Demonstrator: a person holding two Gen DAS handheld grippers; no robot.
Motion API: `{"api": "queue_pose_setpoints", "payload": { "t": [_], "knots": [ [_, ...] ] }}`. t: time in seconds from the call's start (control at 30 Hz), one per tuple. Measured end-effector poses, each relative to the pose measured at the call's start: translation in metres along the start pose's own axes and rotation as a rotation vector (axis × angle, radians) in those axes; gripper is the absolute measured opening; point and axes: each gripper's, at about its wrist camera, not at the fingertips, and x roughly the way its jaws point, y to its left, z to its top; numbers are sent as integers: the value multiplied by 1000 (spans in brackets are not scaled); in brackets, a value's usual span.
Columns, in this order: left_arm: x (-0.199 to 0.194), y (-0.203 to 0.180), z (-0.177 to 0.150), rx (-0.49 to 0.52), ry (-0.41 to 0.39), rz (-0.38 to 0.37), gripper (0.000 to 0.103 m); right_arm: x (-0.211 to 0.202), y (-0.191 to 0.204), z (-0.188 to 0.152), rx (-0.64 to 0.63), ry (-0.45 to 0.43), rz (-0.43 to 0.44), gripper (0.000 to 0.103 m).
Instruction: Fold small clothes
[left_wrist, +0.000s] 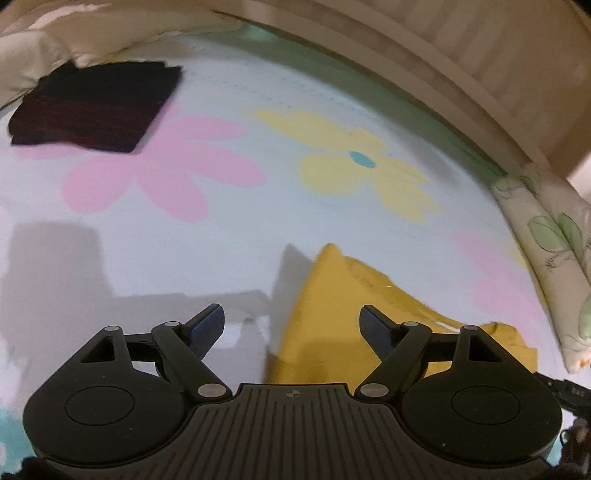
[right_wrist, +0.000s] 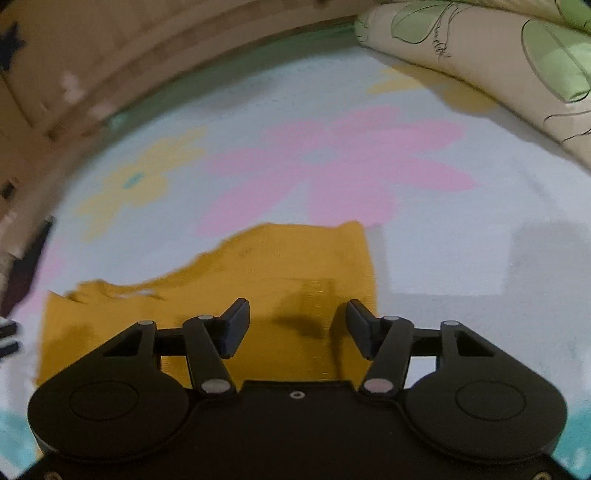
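Yellow garment (right_wrist: 236, 295) lies flat on flower-print bedsheet (right_wrist: 443, 258), long axis roughly L-R in right wrist view, rumpled at its left end. Left gripper (left_wrist: 291, 325) over its left edge, right gripper (right_wrist: 295, 325) over its right part; both jaws wide apart, holding nothing. Dark folded cloth (left_wrist: 92, 107) well beyond garment, near pillow (left_wrist: 33, 55). Wooden bed frame (left_wrist: 461, 74) behind the sheet.

Home bedroom: flowered bedsheet (left_wrist: 229, 206), leaf-print pillow (left_wrist: 554, 258), wood bed frame (left_wrist: 461, 62).

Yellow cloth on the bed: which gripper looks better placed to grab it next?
Probably the right gripper: open, with the yellow cloth spread between its fingers. The left gripper faces only its edge.
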Motion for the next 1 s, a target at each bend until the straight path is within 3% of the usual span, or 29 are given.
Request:
{"api": "queue_pose_setpoints", "payload": {
  "t": [0.1, 0.13, 0.17, 0.2, 0.27, 0.4, 0.53, 0.6, 0.67, 0.7, 0.83, 0.93, 1.0],
  "knots": [
    [4, 4, -2, -10, 21, 18, 80, 1, 8, -6, -5, 13, 44, 61],
    [3, 5, -1, -7, 23, 22, 80, 1, 12, -7, -23, 18, 44, 52],
    [3, 3, -1, -2, 23, 22, 80, 2, 17, -7, -46, 24, 39, 25],
    [1, 2, 0, 3, 21, 20, 80, 1, 24, -7, -65, 30, 38, 14],
    [0, -3, 1, 18, 13, 16, 80, -5, 34, -7, -118, -2, 40, 14],
    [1, -15, -1, 55, 11, 5, 80, -16, 33, 4, -125, -81, -67, 14],
    [12, -29, -5, 104, 33, 16, 80, -4, 24, 1, -107, -37, -125, 14],
    [18, -35, -5, 120, 26, 33, 80, 2, 21, -3, -101, -12, -116, 24],
    [23, -39, -2, 133, 12, 41, 80, 2, 19, -4, -83, -19, -114, 53],
    [27, -42, 0, 148, 10, 43, 80, 0, 19, -4, -77, -31, -107, 56],
    [48, -41, 6, 188, 5, 111, 80, -2, 15, -2, -56, -34, -113, 58],
    [64, -27, 5, 151, 11, 172, 80, 0, 9, -4, -43, -20, -133, 59],
    [65, -20, 7, 147, -40, 172, 81, 2, 5, -5, -29, -7, -140, 59]
  ]
}}
